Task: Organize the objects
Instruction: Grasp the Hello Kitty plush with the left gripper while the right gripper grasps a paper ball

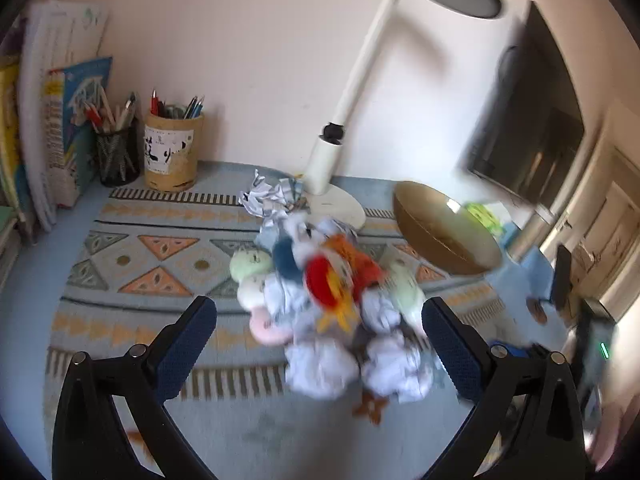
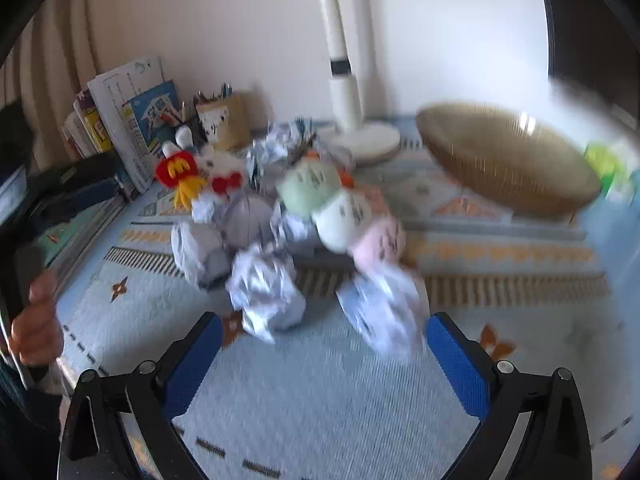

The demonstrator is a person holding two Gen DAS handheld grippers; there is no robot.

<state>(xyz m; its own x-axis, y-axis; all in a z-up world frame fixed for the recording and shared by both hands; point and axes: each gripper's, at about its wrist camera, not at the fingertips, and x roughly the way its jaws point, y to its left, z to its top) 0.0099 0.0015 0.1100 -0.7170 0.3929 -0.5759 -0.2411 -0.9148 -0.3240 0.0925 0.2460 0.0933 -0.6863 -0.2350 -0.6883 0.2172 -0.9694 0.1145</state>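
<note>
Left gripper (image 1: pixel 319 330): fingers spread wide, empty, just before the pile.
Pile position: middle of the patterned mat (image 1: pixel 132 264), near the lamp base (image 1: pixel 340 204).
Plush toys (image 2: pixel 320 196): soft and light, probably squash under the pads; take one by its round body.
Paper balls (image 2: pixel 266 294): crumpled, very light, likely to roll away; pinch across the middle.
Basket (image 2: pixel 504 160): right and far, tilted; likely the place for the toys.
Right gripper (image 2: pixel 322 354): fingers spread, holding nothing.
</note>
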